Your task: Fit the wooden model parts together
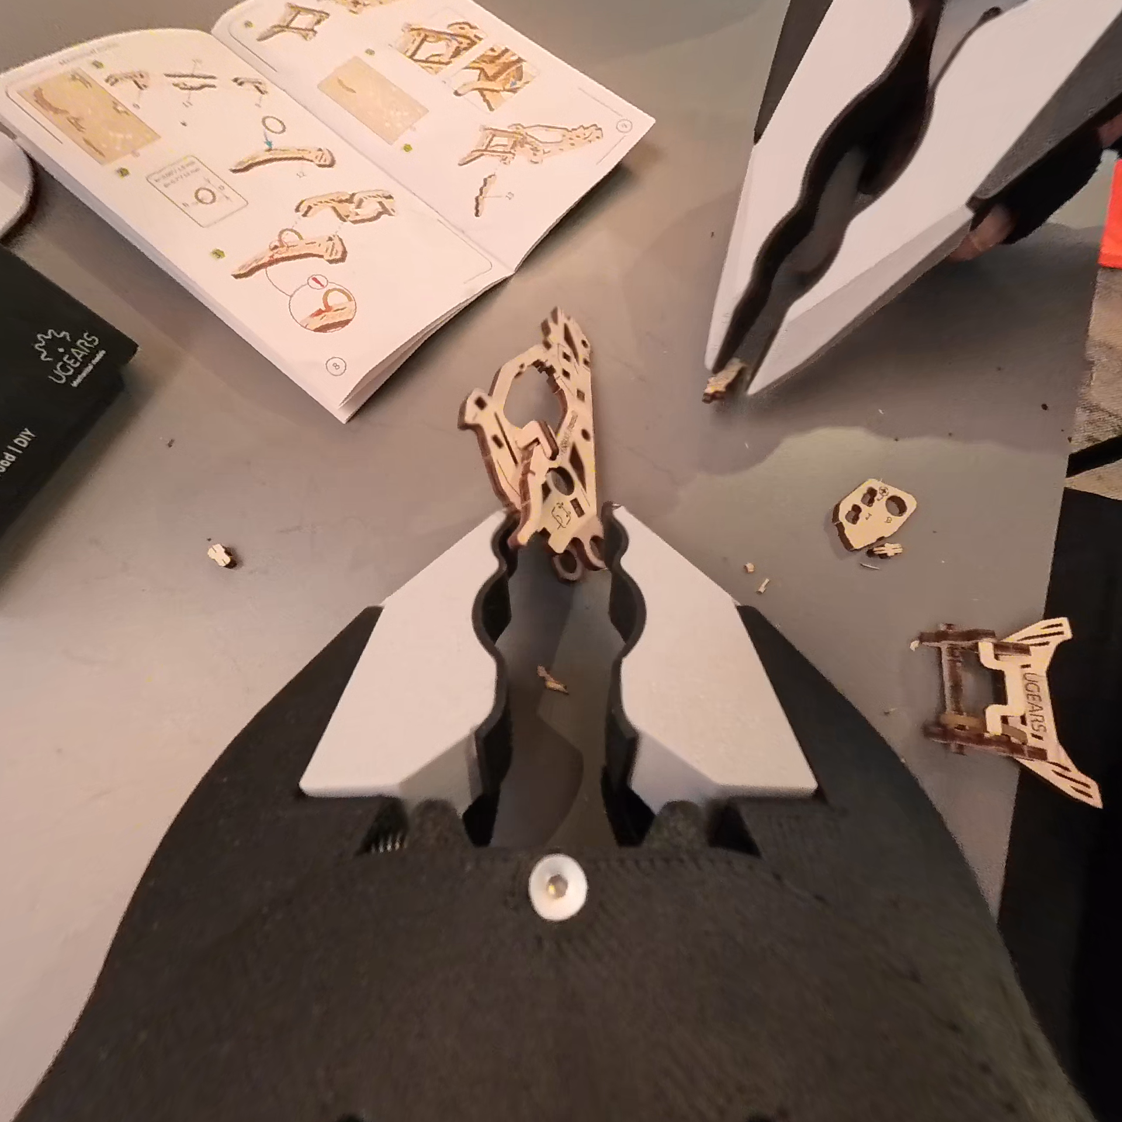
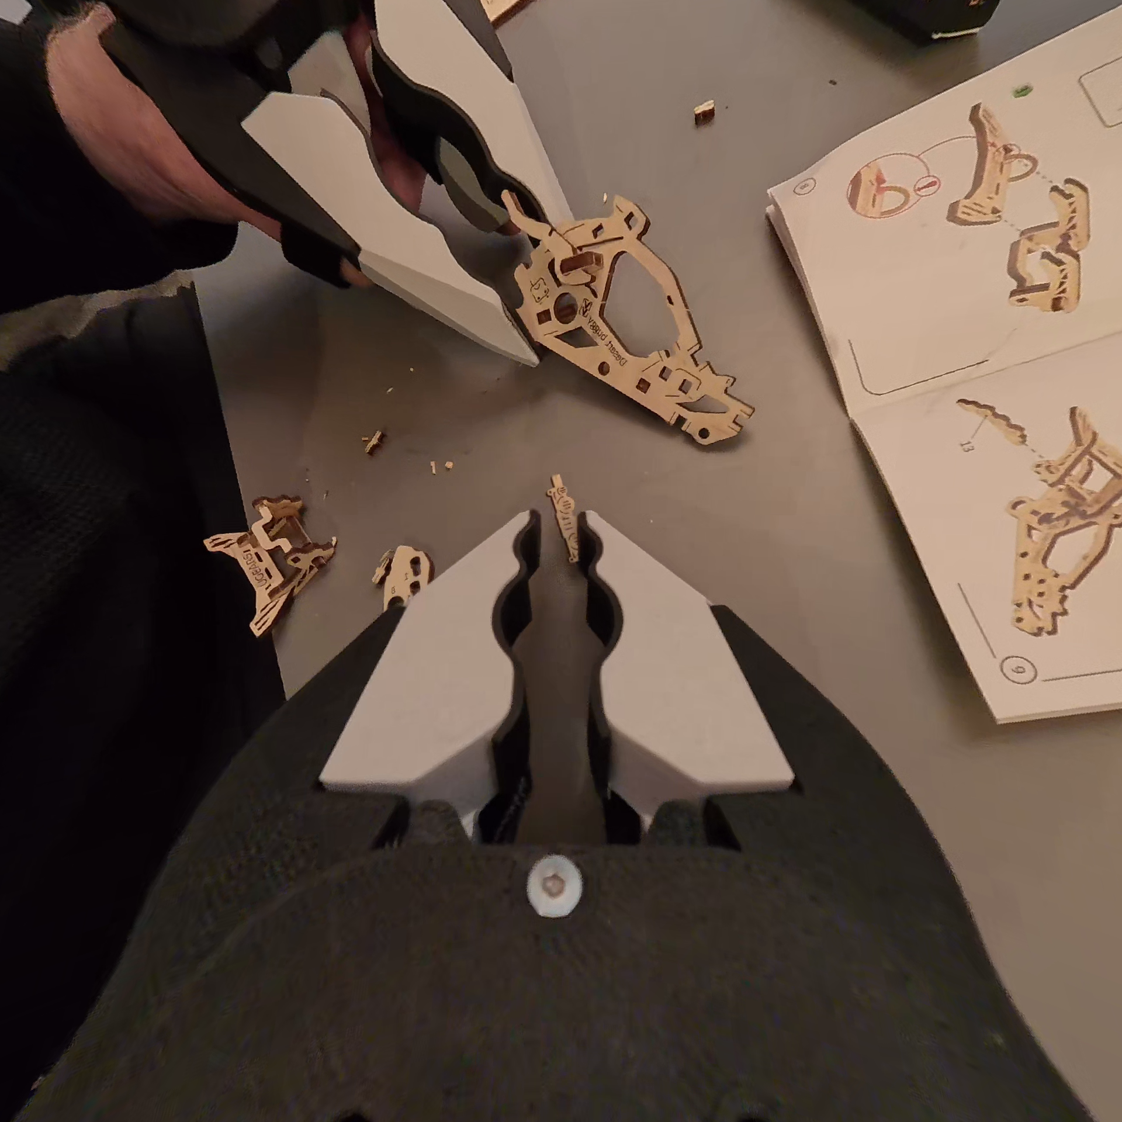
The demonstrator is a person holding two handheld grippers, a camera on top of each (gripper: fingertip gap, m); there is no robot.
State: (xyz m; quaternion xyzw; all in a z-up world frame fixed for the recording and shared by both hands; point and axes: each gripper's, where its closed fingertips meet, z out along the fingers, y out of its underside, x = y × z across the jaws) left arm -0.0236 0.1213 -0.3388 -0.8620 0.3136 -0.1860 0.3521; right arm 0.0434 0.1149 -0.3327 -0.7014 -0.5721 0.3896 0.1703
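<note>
While left tongs (image 1: 555,522) clamp the frame (image 1: 540,443), right tongs (image 2: 558,522) pinch a strip (image 2: 563,516).

Grey table (image 1: 182,637). Lying on it, by the left wrist view's clock face:
- open instruction booklet (image 1: 316,182), 11 o'clock;
- black box (image 1: 48,388), 9 o'clock, at the frame edge;
- small rounded wooden plate (image 1: 874,513), 3 o'clock;
- assembled wooden stand (image 1: 1008,704), 4 o'clock, near the table edge;
- loose wooden crumbs (image 1: 221,554), scattered, 9 and 3 o'clock.
</note>
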